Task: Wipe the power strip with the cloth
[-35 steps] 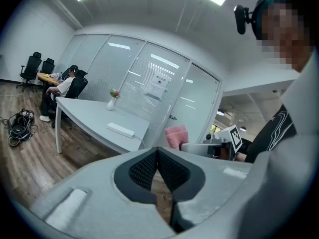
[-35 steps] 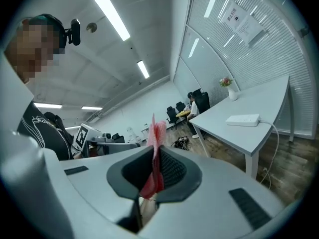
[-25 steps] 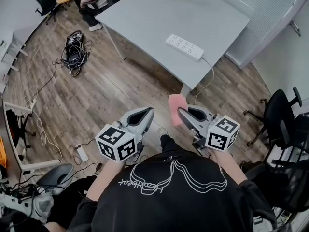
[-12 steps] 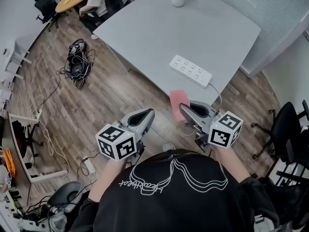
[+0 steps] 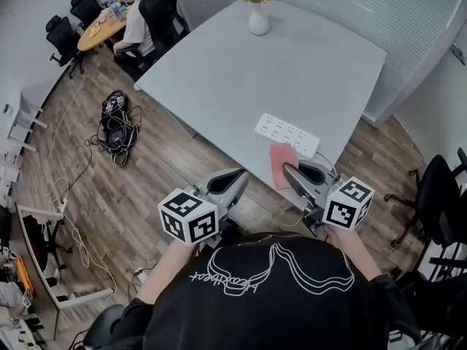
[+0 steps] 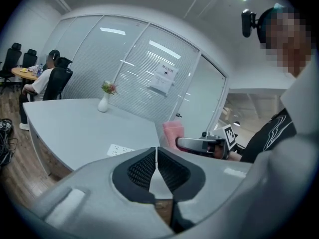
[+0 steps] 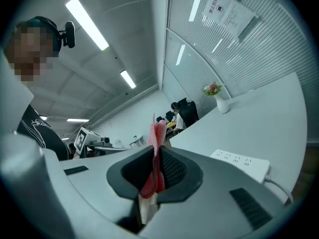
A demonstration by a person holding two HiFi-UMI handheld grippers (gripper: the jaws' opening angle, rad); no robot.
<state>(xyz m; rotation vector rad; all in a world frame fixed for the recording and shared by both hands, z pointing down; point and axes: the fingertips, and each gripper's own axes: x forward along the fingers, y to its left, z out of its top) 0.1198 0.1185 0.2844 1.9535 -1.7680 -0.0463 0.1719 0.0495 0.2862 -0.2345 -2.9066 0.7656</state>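
Note:
The white power strip (image 5: 287, 134) lies near the grey table's near corner, its cord running off the right edge. It also shows in the left gripper view (image 6: 119, 149) and the right gripper view (image 7: 241, 163). My right gripper (image 5: 292, 172) is shut on a pink cloth (image 5: 282, 165) that sticks up from the jaws (image 7: 156, 129), just short of the strip and above the table edge. My left gripper (image 5: 238, 179) hangs over the floor to the left of the table corner, jaws shut (image 6: 157, 151) with nothing between them.
The grey table (image 5: 219, 71) carries a white vase with flowers (image 5: 257, 20) at its far side. A person sits at a round table (image 5: 98, 31) far left. A tangle of cables (image 5: 115, 126) lies on the wooden floor. Black chairs (image 5: 438, 195) stand at the right.
The view has closed in on the table: the power strip now lies just ahead of the right gripper and cloth. Both grippers kept their states.

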